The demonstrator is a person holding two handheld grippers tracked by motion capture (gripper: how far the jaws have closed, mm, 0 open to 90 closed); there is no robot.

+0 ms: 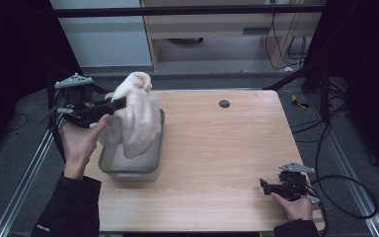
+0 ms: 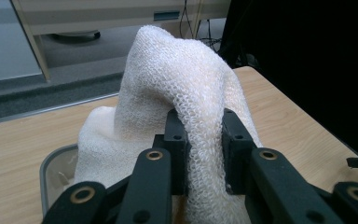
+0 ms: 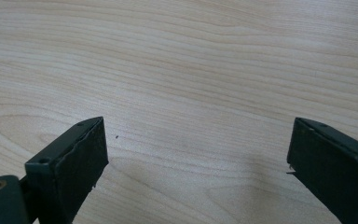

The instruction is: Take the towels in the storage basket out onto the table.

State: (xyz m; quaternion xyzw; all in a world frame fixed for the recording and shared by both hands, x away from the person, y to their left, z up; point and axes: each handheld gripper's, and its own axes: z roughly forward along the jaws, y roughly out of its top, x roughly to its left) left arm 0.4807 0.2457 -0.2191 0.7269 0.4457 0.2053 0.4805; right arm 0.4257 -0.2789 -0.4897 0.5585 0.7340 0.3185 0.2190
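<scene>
— How far along? The left claw point(image 2: 200, 140) is clamped on the white knitted cloth point(image 1: 135, 116), lifted but trailing into the grey tub point(image 1: 128, 173)

— Halfway; the right claw point(image 3: 196, 154) gapes empty over the counter point(image 1: 217, 148)

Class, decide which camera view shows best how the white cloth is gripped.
The left gripper view: the white cloth fills it, pinched between the left gripper jaws, weave visible. The high view shows the white cloth smaller, hanging into the grey tub. The right gripper view shows bare table.
</scene>
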